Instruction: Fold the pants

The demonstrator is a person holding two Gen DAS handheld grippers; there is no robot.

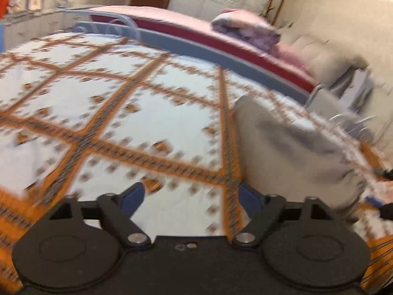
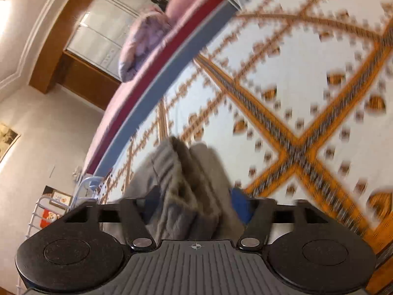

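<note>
— Pants (image 1: 294,152), grey, lie folded on the patterned bedspread (image 1: 152,123) of the bed, near its right edge in the left wrist view. Where are the grippers?

— Left gripper (image 1: 190,198) hangs over bare bedspread just left of the pants, its jaws spread wide with nothing between them.

— And the other?

— Right gripper (image 2: 194,204) sits right at the pants (image 2: 186,186); the bunched grey cloth runs between its blue fingers (image 2: 239,206). Its jaws stand wide, and the pads do not seem to press the cloth, though blur makes it hard to judge.

— Anything behind?

— A second bed with a pink cover (image 1: 172,16) and a rolled blanket (image 1: 245,28).
</note>
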